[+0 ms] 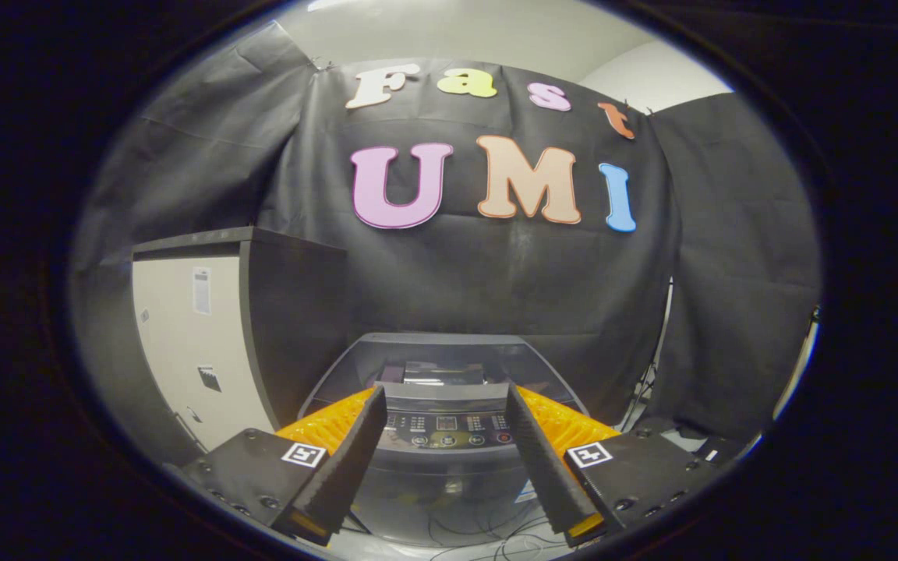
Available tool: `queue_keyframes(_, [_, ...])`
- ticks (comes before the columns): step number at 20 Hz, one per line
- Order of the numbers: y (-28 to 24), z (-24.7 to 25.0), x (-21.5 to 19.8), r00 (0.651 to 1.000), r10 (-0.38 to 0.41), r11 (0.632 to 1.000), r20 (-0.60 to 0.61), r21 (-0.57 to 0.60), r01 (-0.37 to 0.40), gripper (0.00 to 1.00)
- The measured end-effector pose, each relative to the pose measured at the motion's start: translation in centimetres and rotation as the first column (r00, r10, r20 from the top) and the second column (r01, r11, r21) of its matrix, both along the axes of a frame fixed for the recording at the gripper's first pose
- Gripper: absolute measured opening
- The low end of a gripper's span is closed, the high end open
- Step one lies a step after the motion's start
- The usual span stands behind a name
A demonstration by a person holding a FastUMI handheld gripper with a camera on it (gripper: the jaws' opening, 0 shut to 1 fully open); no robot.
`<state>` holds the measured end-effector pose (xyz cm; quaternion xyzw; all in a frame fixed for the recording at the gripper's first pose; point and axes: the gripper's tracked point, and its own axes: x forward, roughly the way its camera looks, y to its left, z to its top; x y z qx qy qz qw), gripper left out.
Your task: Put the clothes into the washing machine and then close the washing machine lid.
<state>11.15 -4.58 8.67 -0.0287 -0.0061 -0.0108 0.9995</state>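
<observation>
Black cloth [496, 296] covered the booth's wall well beyond the hand-held gripper, with a strip of pale wall [652, 74] showing above it. Off to the left of the hand-held gripper, standing against the cloth, was a tall cabinet with a cream front, dark side and dark top [207, 335].

The grey top-loading washing machine [445, 467] stood straight ahead of and below the hand-held gripper, its body showing through the gap between the two fingers. Its dark, translucent lid [441, 362] lay beyond the fingertips; whether it was fully down or slightly raised could not be told. The machine's control panel with small round buttons [449, 428] sat just ahead, framed between the fingers. No clothes could be made out.

The hand-held gripper [445, 401] was spread wide, its two black ribbed fingers [344, 460] apart and pinching nothing, with orange parts behind them and square black-and-white markers on the black blocks at either side.

On the pale floor [488, 545] under the machine's front, thin dark cables [496, 538] trailed about.
</observation>
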Motion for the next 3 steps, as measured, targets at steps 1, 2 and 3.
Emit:
queue_keyframes(1, [0.33,0.03,0.04,1.0,0.017,1.0,0.006,0.005,-0.017,0.96])
queue_keyframes(2, [0.69,0.02,0.01,1.0,0.029,1.0,0.008,0.005,-0.029,0.96])
queue_keyframes(3, [0.72,-0.16,-0.08,0.999,0.036,0.999,0.005,0.003,-0.036,0.96])
